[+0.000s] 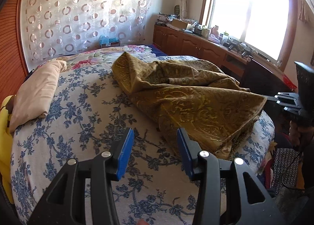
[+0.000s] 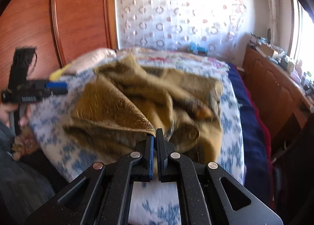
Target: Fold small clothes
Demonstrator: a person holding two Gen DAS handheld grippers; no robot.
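Left wrist view: the cloth (image 1: 188, 99), olive-gold with a paisley weave, lies crumpled on the bed (image 1: 82, 126), toward its window side. The left gripper (image 1: 155, 144) hangs over bare bedspread just beside the cloth's near hem, jaws apart, nothing between the blue pads (image 1: 125, 152). The right gripper (image 1: 282, 100) shows at the far side of the cloth, where one corner is drawn out to a taut point. A folded beige piece (image 1: 37, 91) lies well apart from the cloth, toward the headboard side. Right wrist view: blurred, so detail is poor. The right gripper (image 2: 155, 136) is clamped together on a hemmed corner of the cloth (image 2: 125, 107), which rises off the heap to the fingertips. The left gripper (image 2: 49, 87) stands beyond the cloth's opposite edge, jaws apart, empty. Judgement: the step in hand is spreading the cloth flat before any fold. To do it well, the right grip likely needs to hold firm on the hem while the left takes the neighbouring corner on the same edge, not a mid-fold bunch. Pulling both corners away from each other, low over the cloth's bed, should take out the creases. Risk: the corner slipping out under tension.
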